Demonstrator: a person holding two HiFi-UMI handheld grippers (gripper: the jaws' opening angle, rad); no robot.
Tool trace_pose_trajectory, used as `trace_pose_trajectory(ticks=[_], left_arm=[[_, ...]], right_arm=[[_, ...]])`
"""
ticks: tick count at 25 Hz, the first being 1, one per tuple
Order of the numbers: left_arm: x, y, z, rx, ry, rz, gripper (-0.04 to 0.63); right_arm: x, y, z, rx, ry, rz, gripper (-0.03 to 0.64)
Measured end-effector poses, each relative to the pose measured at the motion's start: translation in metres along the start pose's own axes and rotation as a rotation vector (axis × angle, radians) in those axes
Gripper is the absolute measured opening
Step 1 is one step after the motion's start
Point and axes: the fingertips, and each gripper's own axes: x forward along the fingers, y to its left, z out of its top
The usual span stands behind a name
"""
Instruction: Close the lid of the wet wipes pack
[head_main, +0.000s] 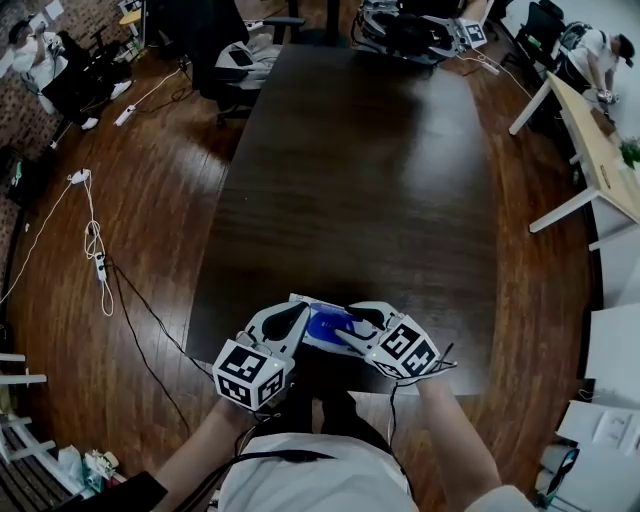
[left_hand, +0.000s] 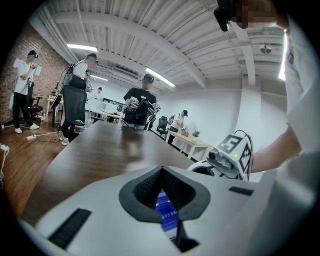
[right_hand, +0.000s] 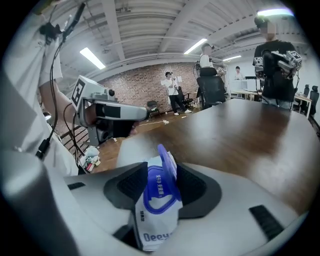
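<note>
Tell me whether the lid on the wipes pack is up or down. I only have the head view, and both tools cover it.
Observer: Up. In the right gripper view the blue lid stands raised above the wet wipes pack.
Operator: Report the right tool's grip.
Observer: The right tool is shut on the pack, one jaw against each side, with the lid poking up between them.
Operator: Now the left one.
Observer: The left tool has its jaws almost together, pinching a thin blue-and-white edge of the pack.
</note>
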Motion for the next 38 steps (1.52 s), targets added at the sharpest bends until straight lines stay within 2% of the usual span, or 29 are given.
trace_pose_trajectory(ticks=[9, 20, 38], left_arm=[[-0.001, -0.002, -0.007, -0.002, 0.012, -0.006, 0.002], [-0.004, 0.002, -0.014, -0.005, 0.025, -0.007, 0.002], [-0.006, -0.003, -0.011, -0.009, 0.018, -0.006, 0.002]], right_arm=[[0.008, 0.021, -0.007, 0.041, -0.010, 0.004, 0.176], [0.019, 0.034, -0.024, 0.050, 0.034, 0.008, 0.176], [0.033, 0.040, -0.043, 0.020, 0.113, 0.015, 0.176]])
